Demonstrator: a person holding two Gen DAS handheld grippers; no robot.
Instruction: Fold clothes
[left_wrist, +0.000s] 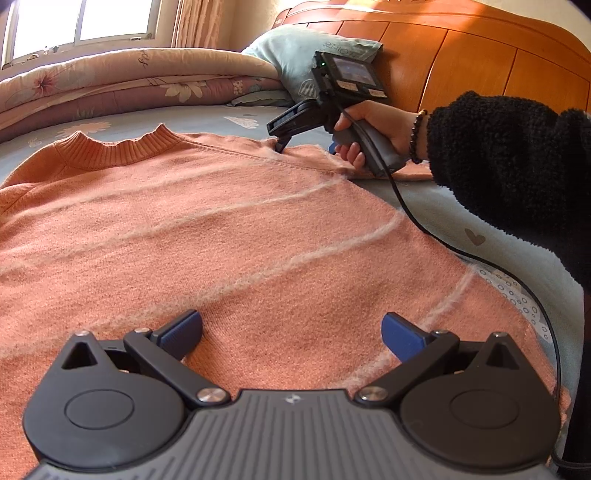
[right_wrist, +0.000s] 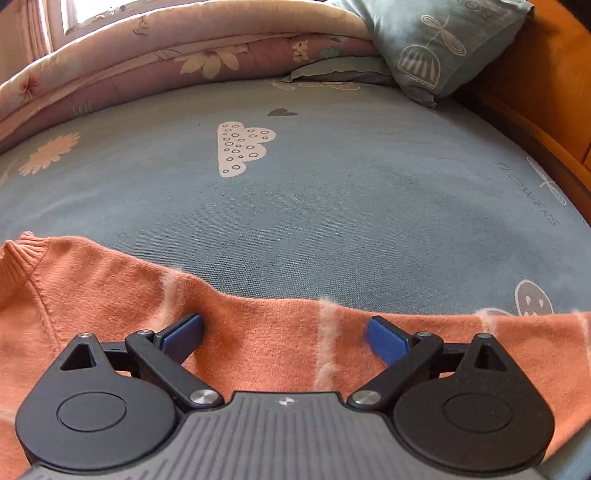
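Fingers (left_wrist: 184, 330) of the left gripper (left_wrist: 291, 332) stand spread wide apart and hold nothing, hovering low over the body of an orange sweater (left_wrist: 207, 236) that fills the middle and lower left of the left wrist view. Spread face-up on a blue-grey printed bed (right_wrist: 332, 206), the sweater shows its ribbed collar (left_wrist: 110, 151) at the upper left of that frame and pale fuzzy stripes across the chest, with no fold yet visible in the body.

At the upper right of the same frame, the right gripper (left_wrist: 280, 142) is held in a bare hand (left_wrist: 373, 129) below a black fleece cuff, its tip down at the sweater's shoulder seam. Seen from its own camera, its fingers (right_wrist: 388, 341) are likewise parted and empty, straddling a band of orange knit along the bottom of the frame; this appears to be the sleeve or shoulder edge, though the fisheye makes it hard to say which.

Folded quilts (left_wrist: 129, 85) and a pale green pillow (right_wrist: 443, 44) lie along the upper edge, against a wooden headboard (left_wrist: 461, 55).

By this evidence the job is at its start: garment laid flat, no grasp taken, and every fold of sleeve and body still to come.
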